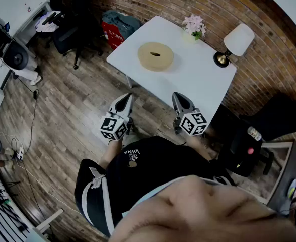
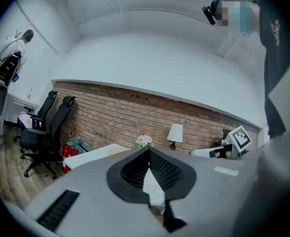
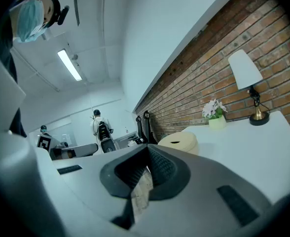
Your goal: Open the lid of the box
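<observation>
Wooden planks cover the floor (image 1: 72, 110), and a brick wall (image 1: 213, 4) runs behind a white counter (image 1: 198, 74). In the left gripper view, 2 black chairs (image 2: 46, 132) stand by the wall, left of the counter. The person holds both grippers side by side at the counter's near edge, pointing toward it. The left gripper (image 1: 128, 97) has its jaws pressed together with nothing between them, and so does the right gripper (image 1: 176, 96). The box (image 1: 155, 56) is round and tan with its lid on and a dark slot in the top. It stands on the counter's far left part, well apart from both grippers. A lamp (image 1: 234, 42) with a white shade stands at the far right corner, and a small pot of pink flowers (image 1: 194, 26) stands near the wall between box and lamp.
</observation>
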`<state>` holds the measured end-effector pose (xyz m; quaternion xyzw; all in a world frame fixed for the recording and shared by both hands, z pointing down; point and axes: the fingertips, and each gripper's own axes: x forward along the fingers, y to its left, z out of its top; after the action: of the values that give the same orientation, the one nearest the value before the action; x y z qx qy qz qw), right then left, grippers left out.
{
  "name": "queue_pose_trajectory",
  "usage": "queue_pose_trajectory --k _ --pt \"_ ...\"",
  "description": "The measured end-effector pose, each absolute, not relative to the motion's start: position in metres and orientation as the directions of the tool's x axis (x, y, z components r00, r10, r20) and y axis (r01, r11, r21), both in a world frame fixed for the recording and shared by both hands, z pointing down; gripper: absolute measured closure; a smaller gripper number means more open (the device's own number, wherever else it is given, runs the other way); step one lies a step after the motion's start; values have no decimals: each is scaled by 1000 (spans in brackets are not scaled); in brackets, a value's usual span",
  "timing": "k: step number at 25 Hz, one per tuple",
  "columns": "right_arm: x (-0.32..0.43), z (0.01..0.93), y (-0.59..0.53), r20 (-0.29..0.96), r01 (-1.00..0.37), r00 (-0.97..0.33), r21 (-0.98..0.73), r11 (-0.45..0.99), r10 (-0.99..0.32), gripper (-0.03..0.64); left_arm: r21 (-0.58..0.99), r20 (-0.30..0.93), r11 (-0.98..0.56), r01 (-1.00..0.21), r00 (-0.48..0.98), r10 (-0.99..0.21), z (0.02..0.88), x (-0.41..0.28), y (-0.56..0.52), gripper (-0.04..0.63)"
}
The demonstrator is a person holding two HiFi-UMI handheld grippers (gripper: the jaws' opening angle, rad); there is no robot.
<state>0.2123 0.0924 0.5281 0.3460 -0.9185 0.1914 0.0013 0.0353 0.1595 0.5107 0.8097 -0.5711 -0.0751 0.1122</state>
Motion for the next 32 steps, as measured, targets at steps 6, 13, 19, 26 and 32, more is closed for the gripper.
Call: queue_pose_trajectory --k 6,13,19,26,32 --pt "198 525 75 107 -629 -762 -356 691 -639 614 283 13 -314 -907 331 -944 512 20 140 586" --pt "183 533 40 133 -659 -732 -389 644 -668 614 255 59 -320 -912 345 -937 517 -3 103 586" --pt "162 539 11 158 -689 -703 -390 610 -693 613 226 95 -364 -904 393 -915 524 -25 66 586" --pt "138 549 -20 181 -736 -644 -413 537 -744 612 181 146 -457 -871 484 -863 538 -51 28 586" --pt "110 551 -37 184 -771 -588 -422 477 -788 612 185 175 -523 -832 552 -816 545 -85 -1 586"
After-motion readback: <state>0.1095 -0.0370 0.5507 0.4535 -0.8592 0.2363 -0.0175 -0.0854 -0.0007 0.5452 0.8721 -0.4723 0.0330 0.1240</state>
